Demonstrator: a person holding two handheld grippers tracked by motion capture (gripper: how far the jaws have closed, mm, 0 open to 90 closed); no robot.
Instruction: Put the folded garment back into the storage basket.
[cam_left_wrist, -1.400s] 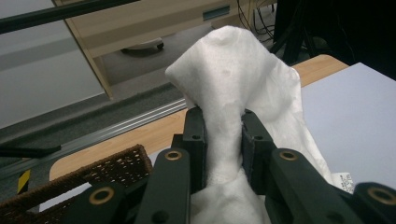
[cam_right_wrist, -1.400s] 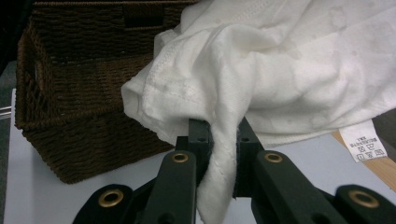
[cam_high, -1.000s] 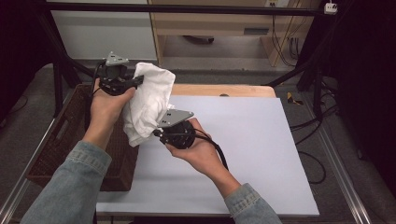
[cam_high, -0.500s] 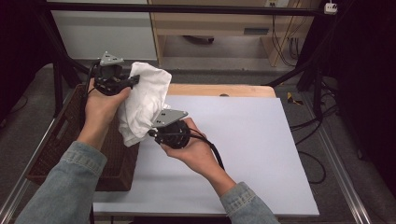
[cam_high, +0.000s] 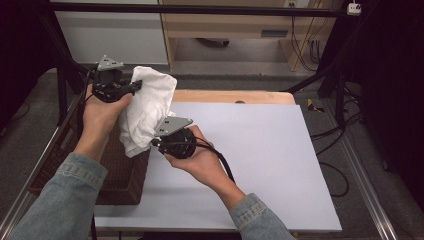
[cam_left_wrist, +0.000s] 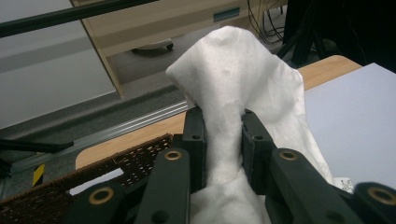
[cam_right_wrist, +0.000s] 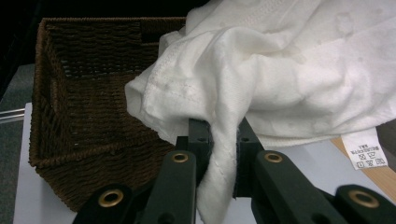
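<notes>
A crumpled white cloth (cam_high: 147, 107) hangs in the air between my two grippers, above the left edge of the table. My left gripper (cam_high: 136, 86) is shut on the cloth's upper part; in the left gripper view the cloth (cam_left_wrist: 238, 93) is pinched between the two black jaws at the left gripper (cam_left_wrist: 223, 135). My right gripper (cam_high: 155, 142) is shut on a lower fold, and in the right gripper view the cloth (cam_right_wrist: 261, 74) bunches above the right gripper (cam_right_wrist: 223, 140). A small care label (cam_right_wrist: 365, 149) dangles from the cloth's hem.
A dark brown wicker basket (cam_high: 120, 170) stands at the table's left edge, below the cloth; its inside looks dark (cam_right_wrist: 88, 93). The pale table top (cam_high: 260, 160) stretches to the right. A wooden strip (cam_high: 235, 96) runs along the far edge, with a cabinet and cables behind.
Both hands and the cloth have shifted slightly to the left, toward the basket. Both grips on the cloth are unchanged.
</notes>
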